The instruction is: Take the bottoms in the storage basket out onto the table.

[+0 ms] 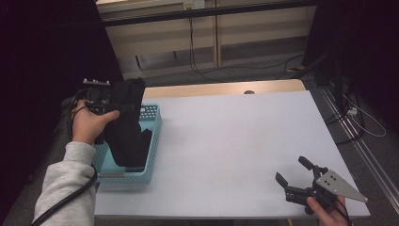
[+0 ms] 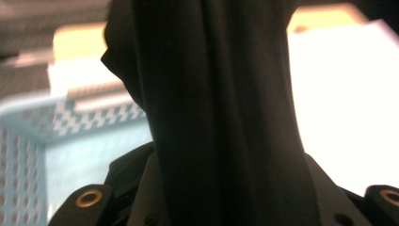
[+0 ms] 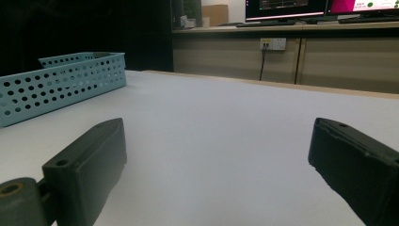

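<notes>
A black cloth (image 1: 124, 127) hangs from my left gripper (image 1: 123, 108), which is shut on its upper part above the light blue perforated basket (image 1: 153, 136) at the table's left edge. The cloth's lower end reaches down into the basket. In the left gripper view the black cloth (image 2: 221, 117) runs up between the jaws, with the basket (image 2: 28, 155) below it. My right gripper (image 1: 291, 169) rests near the table's front right corner. Its jaws stand wide apart with nothing between them, as the right gripper (image 3: 219, 155) view shows over bare table.
The white table top (image 1: 235, 136) spreads between the basket and the right gripper. Behind the table are wooden cabinets (image 1: 263, 33) and loose cables (image 1: 207, 70) on the floor. More cables (image 1: 362, 117) lie to the right. Monitors (image 3: 287, 7) stand on the far counter.
</notes>
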Demonstrator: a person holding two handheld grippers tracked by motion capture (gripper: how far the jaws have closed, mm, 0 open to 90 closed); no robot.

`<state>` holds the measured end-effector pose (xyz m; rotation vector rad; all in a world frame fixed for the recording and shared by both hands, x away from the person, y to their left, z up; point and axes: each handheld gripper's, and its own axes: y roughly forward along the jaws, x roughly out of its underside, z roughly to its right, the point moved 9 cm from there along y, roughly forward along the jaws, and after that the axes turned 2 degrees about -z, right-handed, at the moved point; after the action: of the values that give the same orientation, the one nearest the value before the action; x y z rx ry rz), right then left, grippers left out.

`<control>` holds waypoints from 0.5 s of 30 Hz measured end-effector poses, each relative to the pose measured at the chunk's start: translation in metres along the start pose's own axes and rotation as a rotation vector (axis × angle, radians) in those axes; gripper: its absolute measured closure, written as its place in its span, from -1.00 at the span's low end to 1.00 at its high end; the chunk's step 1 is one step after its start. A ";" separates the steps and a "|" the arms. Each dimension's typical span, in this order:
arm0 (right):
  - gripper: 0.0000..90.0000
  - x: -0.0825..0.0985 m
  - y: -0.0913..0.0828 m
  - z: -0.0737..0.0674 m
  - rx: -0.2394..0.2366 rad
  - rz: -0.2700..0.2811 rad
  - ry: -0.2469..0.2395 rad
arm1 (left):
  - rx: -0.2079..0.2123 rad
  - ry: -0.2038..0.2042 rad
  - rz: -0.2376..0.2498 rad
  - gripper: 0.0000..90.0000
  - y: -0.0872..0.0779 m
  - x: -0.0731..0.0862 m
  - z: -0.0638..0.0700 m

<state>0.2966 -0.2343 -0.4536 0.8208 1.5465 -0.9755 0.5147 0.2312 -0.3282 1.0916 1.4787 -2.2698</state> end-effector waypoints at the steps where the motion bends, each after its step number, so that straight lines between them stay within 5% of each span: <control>1: -0.90 0.000 0.000 0.000 -0.002 -0.001 -0.002 | 0.009 0.009 0.021 0.59 -0.006 -0.008 0.006; 8: -0.90 0.000 0.000 0.000 -0.001 0.003 -0.005 | 0.069 0.064 0.111 0.58 -0.035 -0.054 0.061; 15: -0.90 0.001 0.000 -0.001 -0.004 -0.005 0.000 | 0.202 0.083 0.140 0.58 -0.041 -0.078 0.129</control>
<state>0.2966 -0.2335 -0.4543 0.8151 1.5506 -0.9759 0.4871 0.1242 -0.2183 1.3163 1.1787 -2.3382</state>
